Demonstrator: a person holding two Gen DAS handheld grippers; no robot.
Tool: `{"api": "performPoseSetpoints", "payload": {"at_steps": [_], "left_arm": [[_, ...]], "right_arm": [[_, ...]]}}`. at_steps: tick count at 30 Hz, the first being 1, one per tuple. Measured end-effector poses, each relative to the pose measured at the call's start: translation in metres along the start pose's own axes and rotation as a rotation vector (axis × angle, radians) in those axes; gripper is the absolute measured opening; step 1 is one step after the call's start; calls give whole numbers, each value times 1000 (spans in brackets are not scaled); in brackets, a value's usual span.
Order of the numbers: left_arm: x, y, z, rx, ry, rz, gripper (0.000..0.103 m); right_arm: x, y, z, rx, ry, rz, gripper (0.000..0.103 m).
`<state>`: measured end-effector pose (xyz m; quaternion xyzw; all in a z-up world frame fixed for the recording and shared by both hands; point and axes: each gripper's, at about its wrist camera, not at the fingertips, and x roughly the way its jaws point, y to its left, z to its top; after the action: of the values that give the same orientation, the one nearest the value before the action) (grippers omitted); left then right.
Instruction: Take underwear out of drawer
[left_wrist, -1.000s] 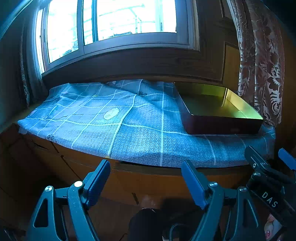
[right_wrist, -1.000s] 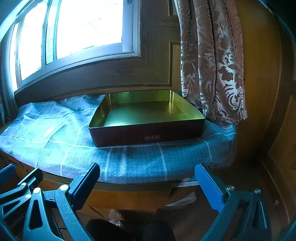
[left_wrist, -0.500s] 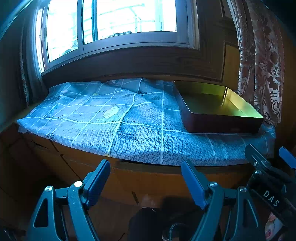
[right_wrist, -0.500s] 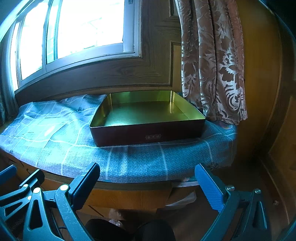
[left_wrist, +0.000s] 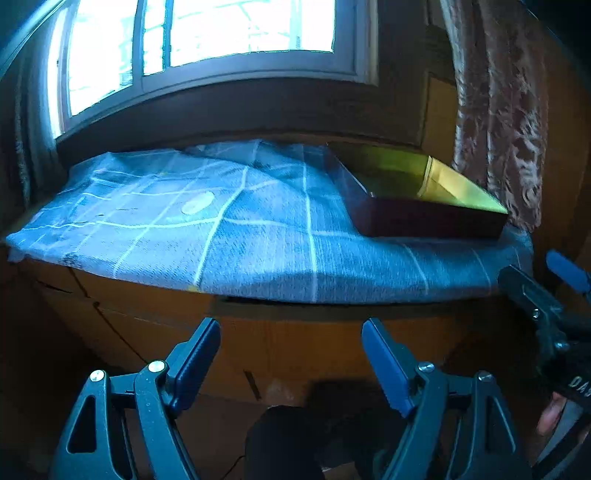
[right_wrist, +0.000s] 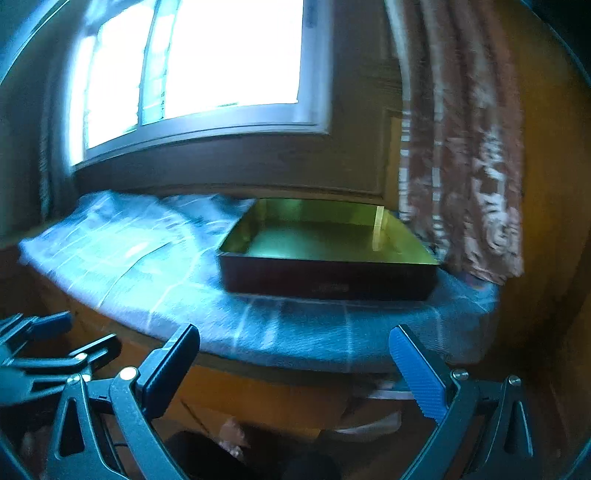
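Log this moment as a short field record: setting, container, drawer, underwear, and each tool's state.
setting: window bench covered by a blue checked cloth, patterned curtain on the right
container: shallow tray with gold inside, on the cloth near the curtain, nothing in it
drawer: wooden fronts below the cloth; none visibly pulled out
underwear: not in view
left tool: open, holding nothing, aimed at the bench front
right tool: open, holding nothing, below the tray
image quality: right wrist view motion-blurred
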<state>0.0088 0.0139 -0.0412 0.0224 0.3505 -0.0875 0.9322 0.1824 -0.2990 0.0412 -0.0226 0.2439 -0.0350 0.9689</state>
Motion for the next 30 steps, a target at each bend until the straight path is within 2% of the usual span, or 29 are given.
{"api": "performPoseSetpoints", "payload": {"at_steps": [4, 5, 7, 12, 14, 15, 17, 19, 20, 22, 24, 27, 30], "left_arm": [[12, 2, -13, 49, 43, -6, 78], [16, 3, -15, 50, 56, -13, 75], [24, 6, -20, 47, 93, -46, 74], [51, 13, -30, 39, 214, -228, 74], [57, 15, -33, 37, 237, -306, 74], [57, 15, -34, 44, 227, -319, 74], [56, 16, -36, 72, 188, -293, 74], [56, 17, -36, 111, 151, -276, 74], [56, 18, -34, 124, 140, -295, 74], [57, 24, -30, 127, 126, -380, 74], [57, 27, -28, 137, 94, -396, 74], [60, 17, -25, 258, 52, -359, 74], [61, 12, -24, 342, 45, -407, 74]], "right_arm": [[4, 5, -11, -117, 33, 81, 103], [5, 6, -15, -142, 44, 104, 103], [9, 9, -22, -196, 79, 163, 103], [17, 21, -43, -319, 158, 293, 103], [26, 22, -51, -314, 207, 371, 103], [32, 21, -54, -300, 234, 417, 103], [38, 24, -63, -326, 245, 463, 103], [41, 29, -71, -407, 220, 456, 103], [41, 31, -74, -449, 200, 458, 103], [43, 36, -79, -538, 160, 471, 103], [45, 40, -86, -608, 151, 464, 103], [50, 42, -92, -669, 158, 456, 103], [56, 38, -92, -706, 160, 422, 103]]}}
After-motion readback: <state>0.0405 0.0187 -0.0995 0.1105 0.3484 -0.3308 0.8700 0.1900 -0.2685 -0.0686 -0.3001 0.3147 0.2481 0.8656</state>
